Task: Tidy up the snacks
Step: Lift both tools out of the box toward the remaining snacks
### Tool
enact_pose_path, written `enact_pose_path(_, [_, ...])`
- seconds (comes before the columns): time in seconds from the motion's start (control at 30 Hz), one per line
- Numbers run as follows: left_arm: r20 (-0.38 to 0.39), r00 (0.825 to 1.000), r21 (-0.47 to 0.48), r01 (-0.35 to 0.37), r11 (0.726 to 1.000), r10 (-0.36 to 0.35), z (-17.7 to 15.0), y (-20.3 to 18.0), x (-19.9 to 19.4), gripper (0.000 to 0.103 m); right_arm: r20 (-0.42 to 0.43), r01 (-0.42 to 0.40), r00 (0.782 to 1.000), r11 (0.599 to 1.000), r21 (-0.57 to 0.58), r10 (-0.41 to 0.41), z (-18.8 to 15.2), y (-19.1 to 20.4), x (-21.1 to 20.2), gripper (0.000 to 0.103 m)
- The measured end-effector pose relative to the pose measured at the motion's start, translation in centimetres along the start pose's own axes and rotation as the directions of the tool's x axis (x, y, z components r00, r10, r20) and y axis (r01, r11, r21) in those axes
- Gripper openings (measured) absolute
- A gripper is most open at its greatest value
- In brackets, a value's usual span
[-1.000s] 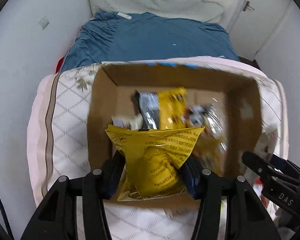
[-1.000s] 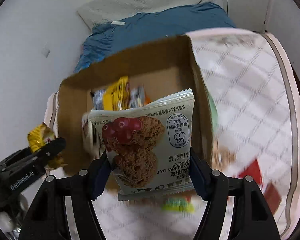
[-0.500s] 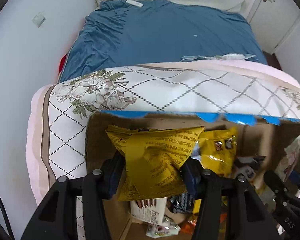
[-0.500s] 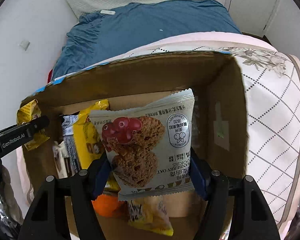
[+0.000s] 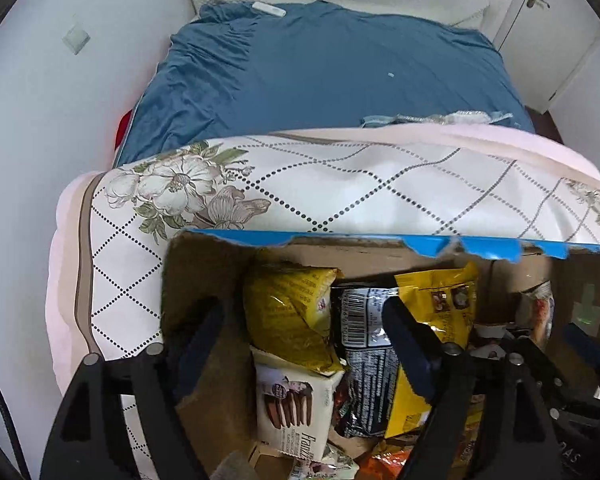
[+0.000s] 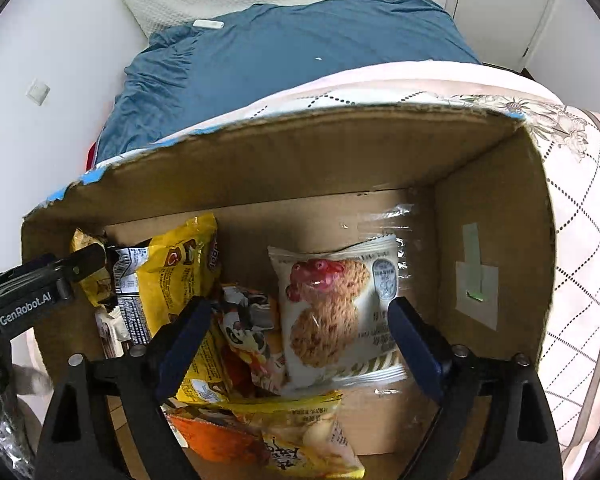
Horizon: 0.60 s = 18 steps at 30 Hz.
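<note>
Both packets have left the jaws since the earlier frames: the yellow snack bag (image 5: pixel 288 312) lies between the spread left gripper (image 5: pixel 300 336), the cranberry cookie packet (image 6: pixel 336 316) between the spread right gripper (image 6: pixel 300 340), whose jaws have just been opening. These two now lie in the cardboard box (image 6: pixel 284 168) with the other snacks; whether more wait outside is unseen.
</note>
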State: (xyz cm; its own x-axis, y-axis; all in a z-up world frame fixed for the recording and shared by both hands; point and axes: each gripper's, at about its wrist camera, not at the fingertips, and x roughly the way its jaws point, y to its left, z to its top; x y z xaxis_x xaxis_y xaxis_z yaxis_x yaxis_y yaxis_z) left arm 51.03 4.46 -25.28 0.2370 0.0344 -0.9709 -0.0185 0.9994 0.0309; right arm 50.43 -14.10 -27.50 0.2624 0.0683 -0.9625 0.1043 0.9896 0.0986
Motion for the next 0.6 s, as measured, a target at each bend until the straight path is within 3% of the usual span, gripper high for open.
enact_pose_path(0.1, [0.029, 0.999, -0.005, 0.016, 1.000, -0.016, -0.3, -0.1, -1.4, 0.095, 0.023, 0.026, 0.999, 1.000, -0.006, -0.026, -0.3, 0.0, -0.8, 0.099])
enact_pose_path(0.33, [0.137, 0.989, -0.004, 0.054, 0.999, -0.053, -2.2, -0.7, -5.3, 0.095, 0.074, 0.057, 0.996, 0.998, -0.024, -0.055, -1.9, -0.1, -4.1, 0.099])
enact_pose_path(0.6, [0.234, 0.967, -0.001, 0.098, 0.995, -0.095, -7.3, -0.9, -9.6, 0.095, 0.153, 0.066, 0.987, 0.997, -0.045, -0.058, -6.4, -0.6, -8.6, 0.099])
